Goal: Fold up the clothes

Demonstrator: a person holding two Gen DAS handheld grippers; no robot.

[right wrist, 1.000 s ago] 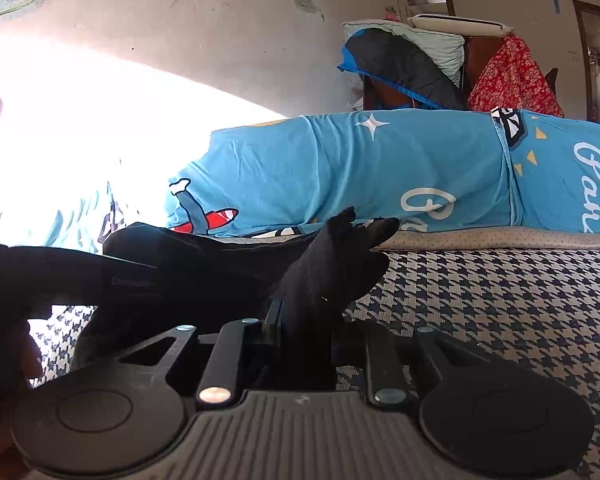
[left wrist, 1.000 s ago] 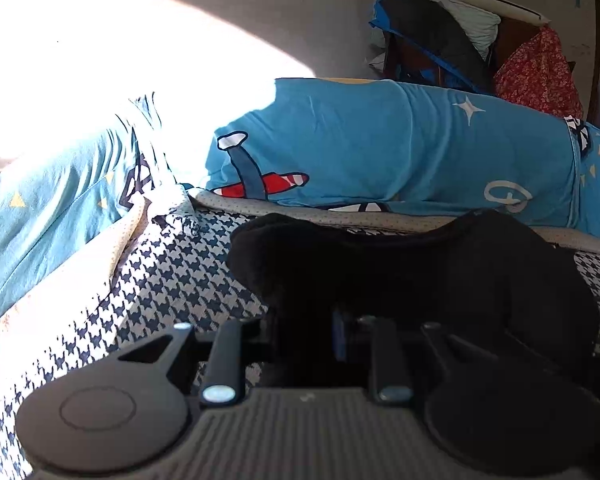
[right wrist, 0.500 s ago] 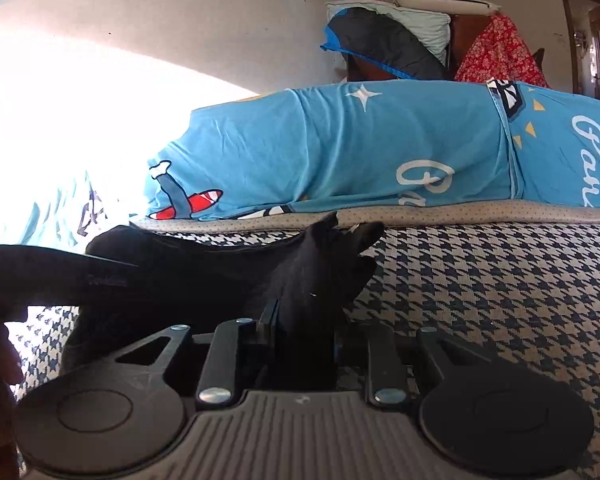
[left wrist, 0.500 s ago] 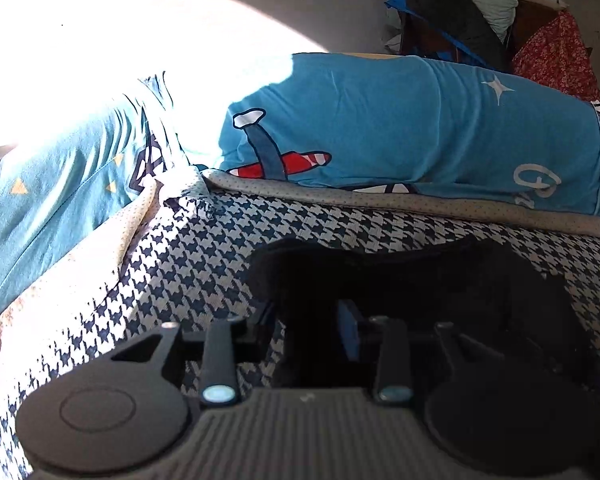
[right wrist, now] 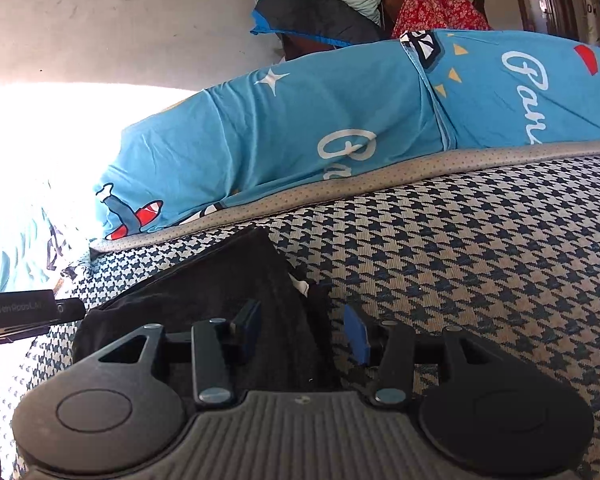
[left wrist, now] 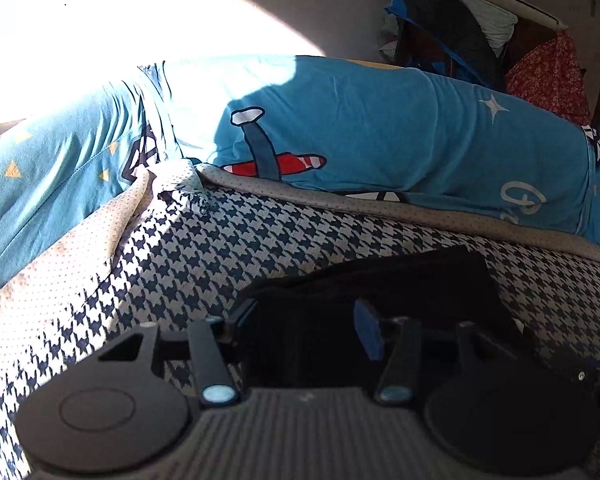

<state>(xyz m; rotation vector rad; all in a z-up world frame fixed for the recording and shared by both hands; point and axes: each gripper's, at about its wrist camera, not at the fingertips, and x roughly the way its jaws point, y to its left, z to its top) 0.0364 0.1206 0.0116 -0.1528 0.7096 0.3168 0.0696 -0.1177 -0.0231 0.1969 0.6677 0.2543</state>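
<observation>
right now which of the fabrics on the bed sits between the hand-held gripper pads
The black garment, lying flat on the houndstooth cover. The blue cartoon-print bedding lies farther back, by the wall.

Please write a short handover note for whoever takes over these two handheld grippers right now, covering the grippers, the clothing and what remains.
Left gripper: jaws opening, the black garment lies between the fingers, pads not pressing on it.
Right gripper: jaws opening over the garment's right edge, also not clamped.
Garment: lying flat on the houndstooth cover, in front of the blue pillows.
Done: it looks laid down in a fold and is being let go.
Left: pull both grippers clear, check the fold is even, make another fold if needed.
</observation>
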